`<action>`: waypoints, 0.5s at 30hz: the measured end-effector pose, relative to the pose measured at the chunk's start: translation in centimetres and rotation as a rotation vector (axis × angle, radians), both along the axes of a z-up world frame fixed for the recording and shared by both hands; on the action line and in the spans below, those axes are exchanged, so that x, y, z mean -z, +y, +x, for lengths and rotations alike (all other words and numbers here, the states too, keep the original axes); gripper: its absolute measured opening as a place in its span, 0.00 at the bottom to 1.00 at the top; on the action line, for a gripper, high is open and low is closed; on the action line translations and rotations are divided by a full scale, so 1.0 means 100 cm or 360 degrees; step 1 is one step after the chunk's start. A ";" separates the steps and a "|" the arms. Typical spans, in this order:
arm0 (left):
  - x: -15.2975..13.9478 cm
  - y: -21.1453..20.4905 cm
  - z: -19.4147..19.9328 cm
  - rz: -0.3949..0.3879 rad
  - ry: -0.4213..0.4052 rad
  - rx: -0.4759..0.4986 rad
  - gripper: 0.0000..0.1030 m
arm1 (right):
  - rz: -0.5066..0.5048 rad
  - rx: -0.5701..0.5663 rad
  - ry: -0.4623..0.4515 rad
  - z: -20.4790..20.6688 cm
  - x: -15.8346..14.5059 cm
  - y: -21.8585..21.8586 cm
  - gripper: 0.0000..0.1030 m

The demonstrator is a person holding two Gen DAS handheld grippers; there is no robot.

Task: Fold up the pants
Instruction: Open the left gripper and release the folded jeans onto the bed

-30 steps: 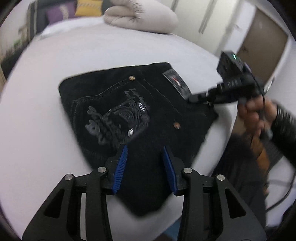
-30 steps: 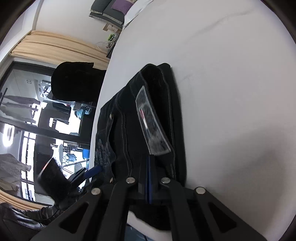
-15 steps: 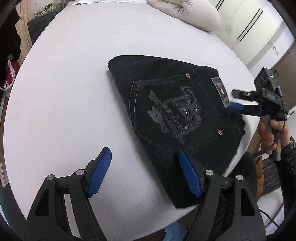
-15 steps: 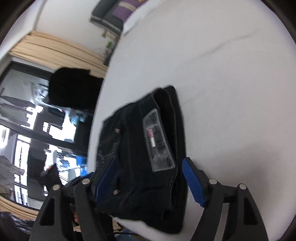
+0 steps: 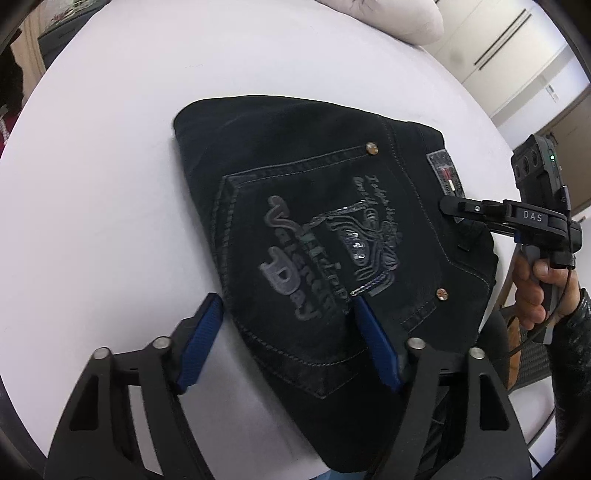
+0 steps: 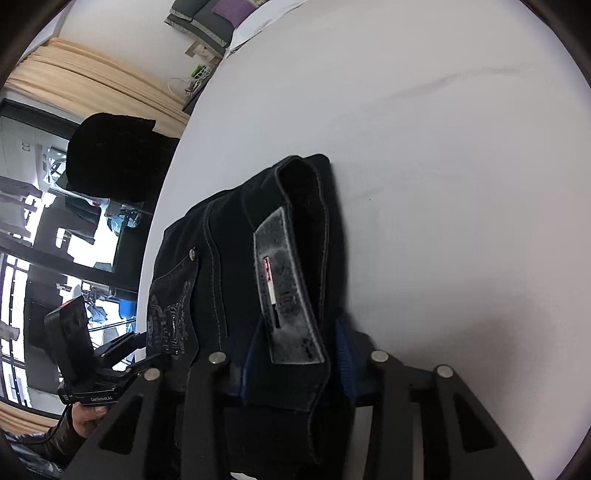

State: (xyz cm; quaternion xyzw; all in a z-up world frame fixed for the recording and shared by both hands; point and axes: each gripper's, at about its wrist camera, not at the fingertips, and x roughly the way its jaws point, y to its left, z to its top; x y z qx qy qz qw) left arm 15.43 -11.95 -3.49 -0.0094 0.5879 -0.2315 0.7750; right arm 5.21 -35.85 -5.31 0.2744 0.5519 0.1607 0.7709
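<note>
The folded black pants (image 5: 325, 236) lie on a white bed (image 5: 110, 184), near its close edge, back pocket with embroidered lettering facing up. In the left wrist view the bundle's long axis runs from the far left corner down toward the near right, with the waistband and its grey brand patch (image 5: 445, 173) at the right end.

The left claw (image 5: 291, 339) hangs over the near left edge of the bundle. Its jaws stand apart and are closing: the left pad (image 5: 199, 339) is over bare sheet just beside the pants, the right pad (image 5: 375, 343) over the cloth by the pocket's lower corner (whether either pad touches fabric cannot be told). The pocket's edge lies between them, not pinched.

The right claw (image 6: 295, 365) is at the waistband end, seen in its own view with the patch (image 6: 286, 291) rising straight ahead of it. Its jaws are closing with the thick waistband fold between the blue pads (image 6: 345, 354), which appear to be pressed against the cloth on both sides. From the left view that claw (image 5: 448, 205) reaches in from the right, its tip at the patch, held by a hand (image 5: 535, 291) in a dark sleeve.

A pale rolled duvet (image 5: 391, 18) sits at the far side of the bed, well apart from the pants.
</note>
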 end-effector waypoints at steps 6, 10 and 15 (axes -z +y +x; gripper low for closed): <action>-0.001 -0.015 0.004 0.0044 -0.0001 0.0037 0.50 | -0.0112 -0.0014 0.0002 0.001 -0.004 0.005 0.33; -0.005 -0.024 0.004 0.0061 -0.0024 0.0061 0.36 | -0.0232 -0.0050 -0.0033 -0.001 -0.015 0.013 0.25; -0.012 -0.016 0.006 -0.0011 -0.0026 0.0034 0.19 | -0.0391 -0.0106 -0.0126 -0.007 -0.039 0.032 0.20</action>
